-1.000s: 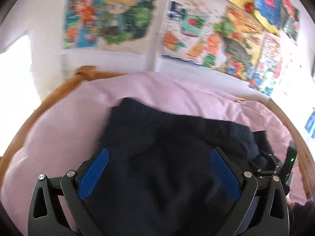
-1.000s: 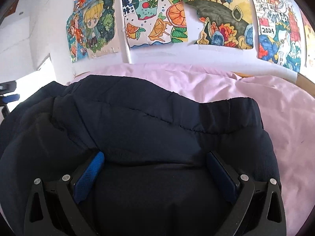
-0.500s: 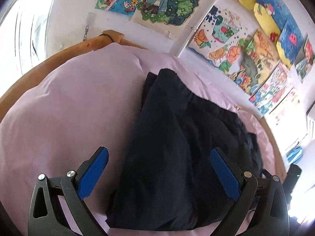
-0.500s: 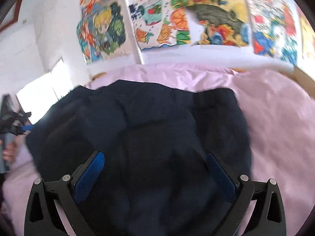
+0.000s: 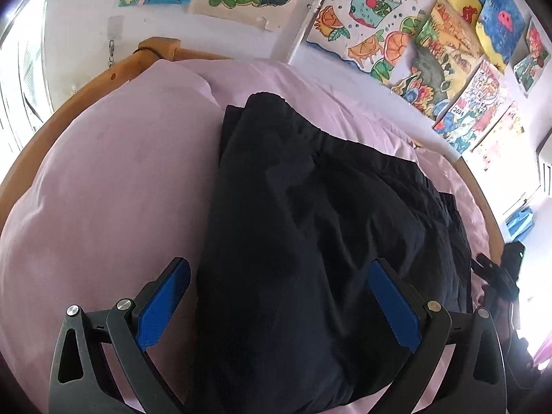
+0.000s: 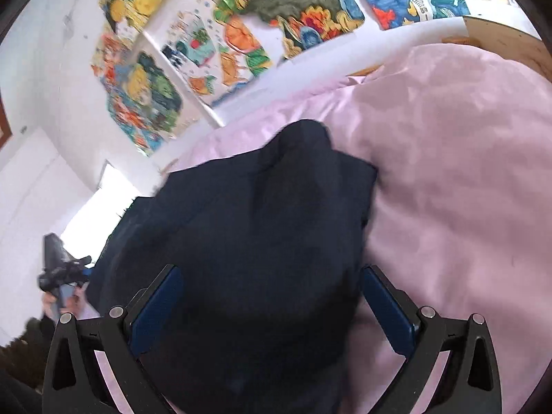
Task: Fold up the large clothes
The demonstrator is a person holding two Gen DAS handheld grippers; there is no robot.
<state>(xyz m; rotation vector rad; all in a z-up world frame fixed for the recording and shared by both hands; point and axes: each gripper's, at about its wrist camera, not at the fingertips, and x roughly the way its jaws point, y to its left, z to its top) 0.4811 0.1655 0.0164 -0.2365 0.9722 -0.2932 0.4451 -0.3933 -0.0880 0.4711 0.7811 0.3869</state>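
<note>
Nearest us in the left wrist view, our left claw [image 5: 279,307] is spread wide with its blue pads [image 5: 162,305] apart and nothing pinched; the left pad sits over the pink sheet [image 5: 103,186], the right one over dark cloth. Our right claw [image 6: 272,307] is likewise wide open and holds nothing, hovering over the same garment. Just beyond both claws, the dark navy jacket [image 5: 310,227] lies in a bunched, folded heap on the pink sheet, near the middle of the bed. Farther off runs the wooden bed frame [image 5: 103,76], then the white wall covered in colourful drawings [image 5: 372,24].
</note>
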